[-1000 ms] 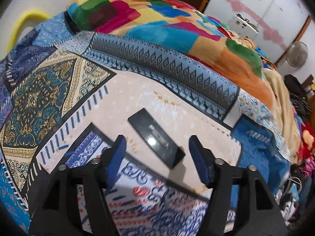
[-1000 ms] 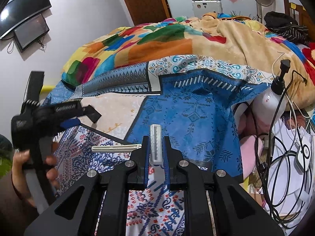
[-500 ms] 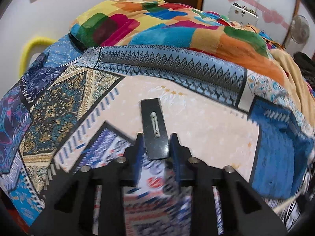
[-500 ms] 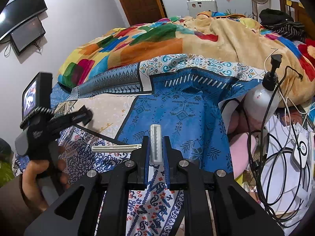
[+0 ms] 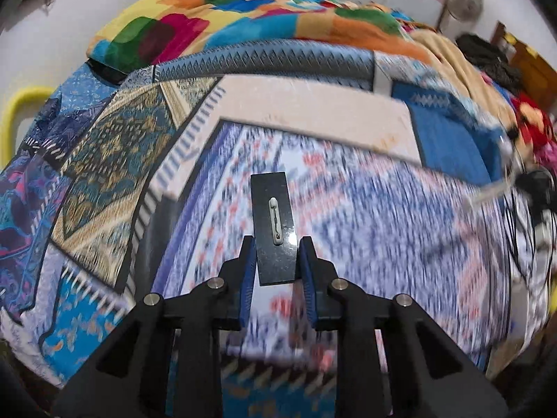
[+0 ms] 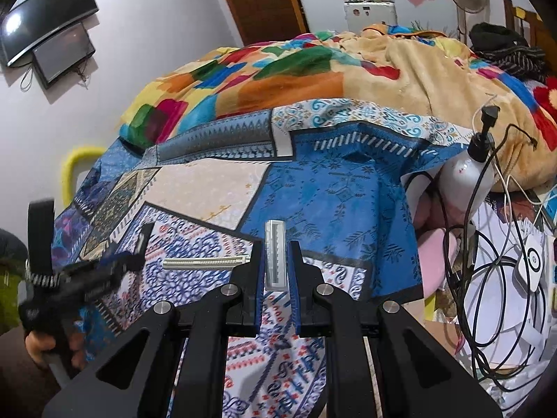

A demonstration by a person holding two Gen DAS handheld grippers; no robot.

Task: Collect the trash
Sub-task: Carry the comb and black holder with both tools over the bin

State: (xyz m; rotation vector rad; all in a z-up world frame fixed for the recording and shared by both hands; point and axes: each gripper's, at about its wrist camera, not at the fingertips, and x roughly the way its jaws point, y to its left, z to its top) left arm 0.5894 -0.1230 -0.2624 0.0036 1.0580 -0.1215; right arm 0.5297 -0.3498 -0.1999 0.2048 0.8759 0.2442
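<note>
Black flat strip pinched in left gripper jaws, right gripper jaws clamped on silvery strip

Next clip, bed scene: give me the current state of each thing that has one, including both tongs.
Left tongs: shut on the flat black rectangular plate with a white pin clasp, lifted off the bedspread.
Right tongs: shut on the short grey ridged plastic strip, upright.
Long grey ridged strip: lying flat on the patterned patchwork bedspread, ungripped.
White pump bottle: upright beside the bed.
</note>
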